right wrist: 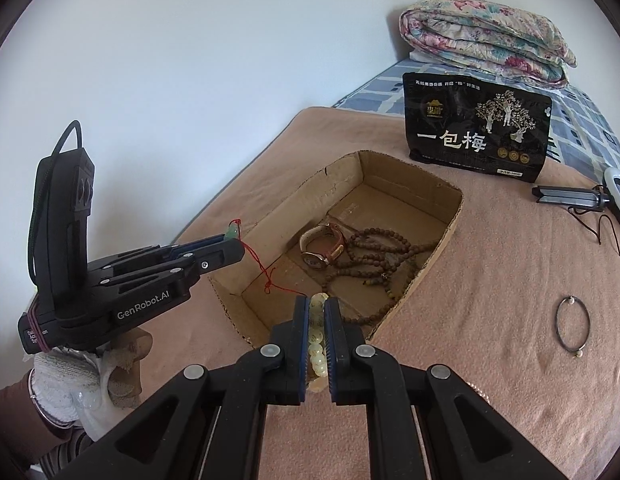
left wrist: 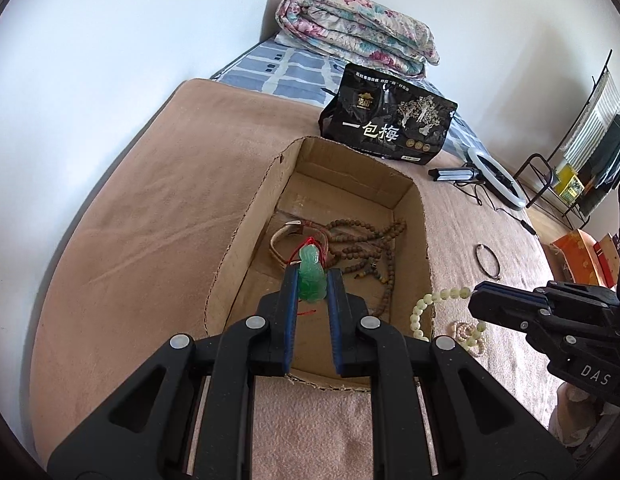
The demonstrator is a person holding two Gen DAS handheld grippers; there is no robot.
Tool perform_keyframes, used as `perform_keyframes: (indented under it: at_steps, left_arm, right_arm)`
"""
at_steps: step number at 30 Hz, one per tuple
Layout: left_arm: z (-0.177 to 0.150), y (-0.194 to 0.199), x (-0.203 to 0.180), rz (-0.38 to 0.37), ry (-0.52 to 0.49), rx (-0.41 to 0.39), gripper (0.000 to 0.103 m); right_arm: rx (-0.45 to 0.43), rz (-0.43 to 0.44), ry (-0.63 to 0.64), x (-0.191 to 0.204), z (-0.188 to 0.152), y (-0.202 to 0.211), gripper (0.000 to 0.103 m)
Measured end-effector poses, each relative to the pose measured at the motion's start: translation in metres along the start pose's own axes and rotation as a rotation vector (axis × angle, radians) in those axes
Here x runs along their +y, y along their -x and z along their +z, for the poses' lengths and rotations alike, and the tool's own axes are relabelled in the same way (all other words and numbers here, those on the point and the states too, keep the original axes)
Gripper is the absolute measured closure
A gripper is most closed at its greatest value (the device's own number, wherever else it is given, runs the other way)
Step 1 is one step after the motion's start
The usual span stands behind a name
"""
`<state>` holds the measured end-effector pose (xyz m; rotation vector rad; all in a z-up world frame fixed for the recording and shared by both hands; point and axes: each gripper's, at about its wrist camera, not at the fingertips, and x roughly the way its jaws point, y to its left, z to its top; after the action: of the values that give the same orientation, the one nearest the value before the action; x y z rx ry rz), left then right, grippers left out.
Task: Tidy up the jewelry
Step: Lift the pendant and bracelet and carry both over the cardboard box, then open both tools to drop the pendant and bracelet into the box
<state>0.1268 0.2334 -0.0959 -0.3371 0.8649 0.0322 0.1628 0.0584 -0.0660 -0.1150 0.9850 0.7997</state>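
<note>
Blanket-covered bed (left wrist: 150, 220); pale bracelet (right wrist: 315, 344) half-hidden between jaws

The black snack pouch (right wrist: 475, 138), standing on the bed at about one o'clock from the cardboard box (right wrist: 393, 162), carries large pale characters "一包梅" across its lower front; the smaller line of characters along its top edge and the small gold emblem are too fine to read. In the right wrist view, the left gripper (right wrist: 230, 236), at nine o'clock, bears "GenRobot.AI" in white on its side. In the left wrist view, the right gripper (left wrist: 475, 294), at three o'clock, shows the letters "DAS" on its body, cut off at the edge.
</note>
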Motion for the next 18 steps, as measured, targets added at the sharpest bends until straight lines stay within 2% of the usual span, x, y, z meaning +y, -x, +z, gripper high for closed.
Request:
perform_keyframes:
  at_steps: [11,18]
  left_arm:
    - [-0.007,-0.011,-0.001,0.003,-0.008,0.043,0.090]
    - [-0.007,-0.016,0.003,0.006,0.012,0.060,0.090]
  right_arm:
    - [0.055,-0.022,-0.007,-0.004,-0.001,-0.036,0.098]
    - [0.075,-0.044,-0.005,-0.009,-0.007,-0.046,0.098]
